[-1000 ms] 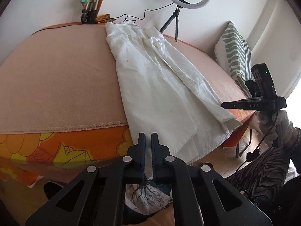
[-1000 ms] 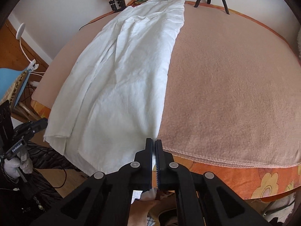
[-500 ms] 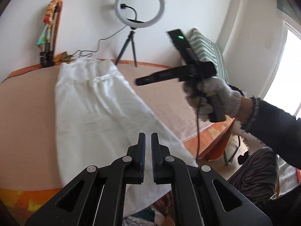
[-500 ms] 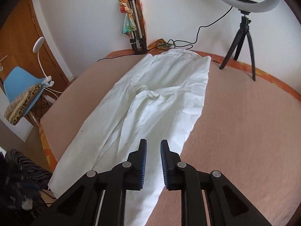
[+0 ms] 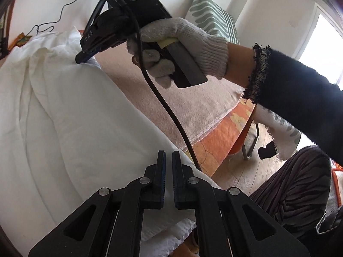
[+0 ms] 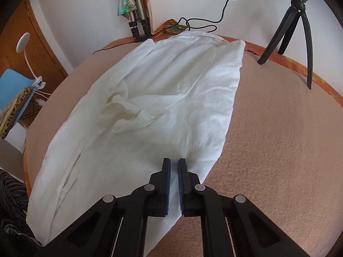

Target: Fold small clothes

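Note:
A long white garment [image 6: 150, 111] lies spread lengthwise on the pink blanket [image 6: 278, 139], bunched at its middle, its near end hanging over the table edge. It also shows in the left wrist view [image 5: 64, 117]. My right gripper [image 6: 174, 165] hovers low over the garment's right edge, jaws a narrow gap apart, holding nothing. In the left wrist view the right gripper [image 5: 80, 59] touches down on the garment's far right part. My left gripper [image 5: 169, 156] is over the garment's near right edge, jaws a narrow gap apart, empty.
A black tripod [image 6: 289, 21] stands on the far right of the table; a folded tripod with a colourful scarf [image 6: 137, 6] stands at the back. A striped cushion [image 5: 212, 17] leans on the wall. A blue chair [image 6: 12, 90] stands to the left. A cable [image 5: 167, 111] hangs from the right gripper.
Both grippers let go of the garment's near hem, rose and moved forward over the table. The right gripper has come down onto the garment further along and narrowed its gap.

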